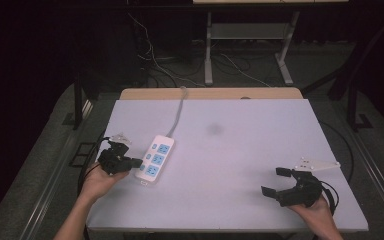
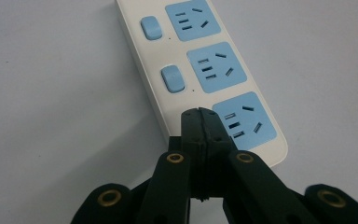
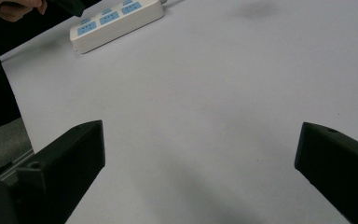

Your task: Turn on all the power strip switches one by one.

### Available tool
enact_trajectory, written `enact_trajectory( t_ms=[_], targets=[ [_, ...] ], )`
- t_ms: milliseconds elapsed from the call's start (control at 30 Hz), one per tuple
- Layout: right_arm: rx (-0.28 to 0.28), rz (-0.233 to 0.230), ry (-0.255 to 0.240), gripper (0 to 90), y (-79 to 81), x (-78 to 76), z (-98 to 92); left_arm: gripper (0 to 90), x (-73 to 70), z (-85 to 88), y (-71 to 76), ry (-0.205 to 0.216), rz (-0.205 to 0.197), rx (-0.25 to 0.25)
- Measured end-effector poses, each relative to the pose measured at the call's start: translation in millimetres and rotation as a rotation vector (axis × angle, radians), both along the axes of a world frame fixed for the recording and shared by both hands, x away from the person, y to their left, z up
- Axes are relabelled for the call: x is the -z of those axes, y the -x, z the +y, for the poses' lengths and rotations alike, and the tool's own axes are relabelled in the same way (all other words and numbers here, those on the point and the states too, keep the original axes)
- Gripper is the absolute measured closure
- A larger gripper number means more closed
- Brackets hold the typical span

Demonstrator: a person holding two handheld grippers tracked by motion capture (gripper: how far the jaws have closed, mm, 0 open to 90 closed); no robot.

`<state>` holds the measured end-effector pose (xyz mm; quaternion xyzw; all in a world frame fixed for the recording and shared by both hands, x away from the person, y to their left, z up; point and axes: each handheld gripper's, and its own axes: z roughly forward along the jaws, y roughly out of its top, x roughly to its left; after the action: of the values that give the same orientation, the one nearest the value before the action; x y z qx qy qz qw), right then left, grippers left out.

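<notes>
White power strip [image 1: 155, 157] lies on the left part of the table [image 1: 240, 150], and the left gripper [image 2: 200, 114] has its jaws pressed together with nothing between them, their joined tip resting over the strip's near end just beside the nearest blue socket [image 2: 244, 117], where a switch would sit. Beyond the tip, two blue switches [image 2: 173, 78] and two more sockets run up the strip, whose grey cord [image 1: 179, 107] leads to the far table edge. Well apart at the right, the right gripper [image 1: 275, 181] holds its jaws spread wide over bare table, empty.
</notes>
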<state>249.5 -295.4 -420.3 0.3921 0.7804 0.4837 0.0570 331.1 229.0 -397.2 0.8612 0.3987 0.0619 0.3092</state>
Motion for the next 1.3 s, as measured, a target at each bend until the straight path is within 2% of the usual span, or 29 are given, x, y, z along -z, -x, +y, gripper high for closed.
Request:
enact_trajectory(
  t_ms=[267,533,767,1133,1300],
  targets=[
    [-0.001,0.000,0.000,1.5,-0.1,0.1,0.0,89.2,2.9,-2.0,-2.2,0.000,0.002,0.000],
    [0.007,0.001,-0.019,1.5,-0.5,0.2,-2.1,89.4,6.6,-1.2,-2.5,0.029,0.010,-0.001],
    [0.007,0.002,-0.024,1.5,-0.2,0.2,-2.5,89.7,8.4,-1.8,-1.4,0.027,-0.001,0.007],
    [0.006,-0.001,-0.030,1.5,1.0,-0.6,-3.1,90.0,11.6,1.1,-4.6,0.055,0.031,-0.003],
    [0.005,-0.003,-0.032,1.5,1.0,-1.1,-3.7,90.0,11.4,0.6,-4.8,0.045,0.037,-0.006]
  ],
)
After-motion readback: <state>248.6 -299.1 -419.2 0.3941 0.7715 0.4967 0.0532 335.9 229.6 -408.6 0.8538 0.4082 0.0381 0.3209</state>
